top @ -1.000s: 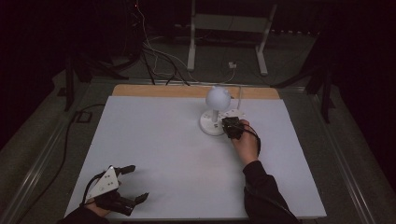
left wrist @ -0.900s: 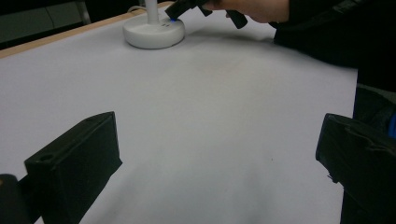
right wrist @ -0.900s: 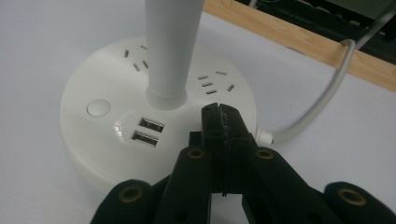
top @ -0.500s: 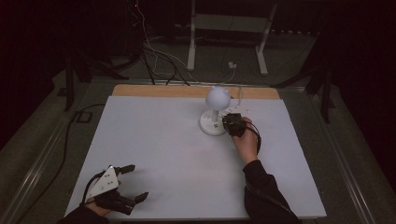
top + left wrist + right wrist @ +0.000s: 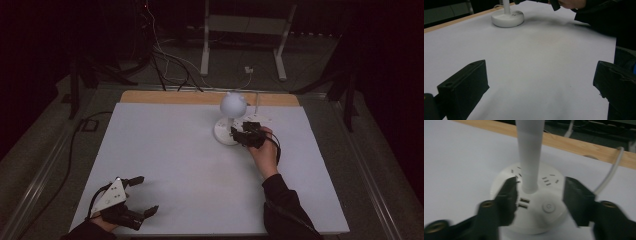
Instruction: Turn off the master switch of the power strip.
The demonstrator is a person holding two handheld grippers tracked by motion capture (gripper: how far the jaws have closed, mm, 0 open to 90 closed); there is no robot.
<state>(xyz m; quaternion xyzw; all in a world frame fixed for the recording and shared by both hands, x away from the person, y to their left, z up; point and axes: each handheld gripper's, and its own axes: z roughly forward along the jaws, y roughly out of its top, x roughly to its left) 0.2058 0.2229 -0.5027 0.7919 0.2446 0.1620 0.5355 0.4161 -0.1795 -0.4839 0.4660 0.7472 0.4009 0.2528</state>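
Note:
A white desk lamp (image 5: 233,102) stands at the table's far middle on a round base (image 5: 224,135) with sockets, two USB ports (image 5: 523,203) and a power button (image 5: 548,207). My right gripper (image 5: 236,134) hovers over that base from the right. Its jaws have just been opening, and they now stand apart on either side of the stem (image 5: 529,157), above the button, with the pads pressing on nothing. My left gripper (image 5: 147,194) rests at the near left corner, open and empty. In the left gripper view the jaws (image 5: 539,75) frame bare table, with the base (image 5: 507,18) far off.
The white table top (image 5: 175,160) has a wooden strip (image 5: 165,96) along its far edge. The lamp's white cable (image 5: 610,173) runs off over that edge. Stands and cables sit on the dark floor (image 5: 240,45) beyond. The person's right sleeve (image 5: 285,210) lies over the near right.
The right gripper has shifted slightly at the lamp base, and its jaws now stand apart. The left gripper has not moved.

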